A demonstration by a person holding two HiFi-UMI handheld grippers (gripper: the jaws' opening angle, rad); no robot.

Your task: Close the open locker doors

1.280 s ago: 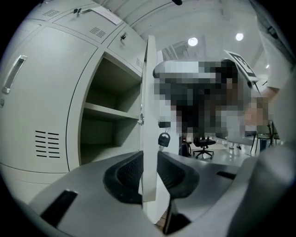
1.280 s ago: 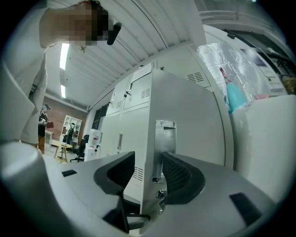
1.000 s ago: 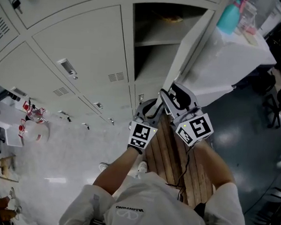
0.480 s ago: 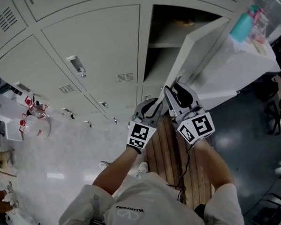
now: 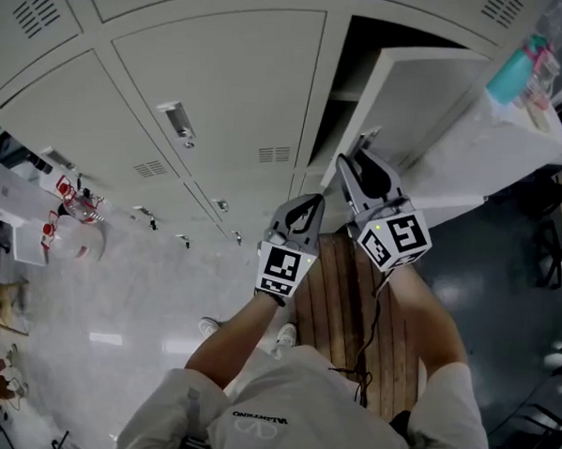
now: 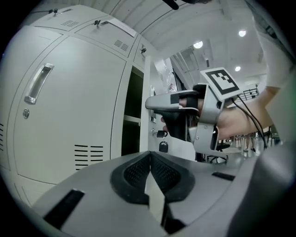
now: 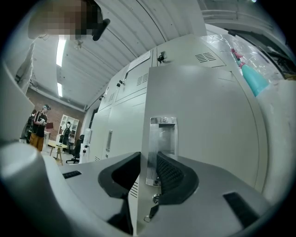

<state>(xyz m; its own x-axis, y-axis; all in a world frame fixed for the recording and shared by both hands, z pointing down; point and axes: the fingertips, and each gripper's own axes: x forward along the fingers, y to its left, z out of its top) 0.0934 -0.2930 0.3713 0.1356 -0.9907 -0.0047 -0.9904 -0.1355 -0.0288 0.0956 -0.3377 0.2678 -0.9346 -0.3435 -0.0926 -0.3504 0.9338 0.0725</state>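
Your right gripper (image 7: pixel 148 170) straddles the free edge of the open door (image 7: pixel 208 115). One jaw sits on the door's inner side. The other sits on its outer face, against the handle (image 7: pixel 163 139). The jaws have just been closing and pinch that edge between the pads. A key (image 7: pixel 150 212) hangs from the door just below the jaws. The door stands partly open, and the dark locker (image 5: pixel 366 45) opening lies ahead and to the left of this gripper.

Your left gripper (image 6: pixel 150 172) is just beside the right one, on its left, and apart from the door. Its jaws have just closed and are pressed together with nothing between them. Ahead and to its left stand the closed lockers (image 6: pixel 69 106), clear of the jaws.
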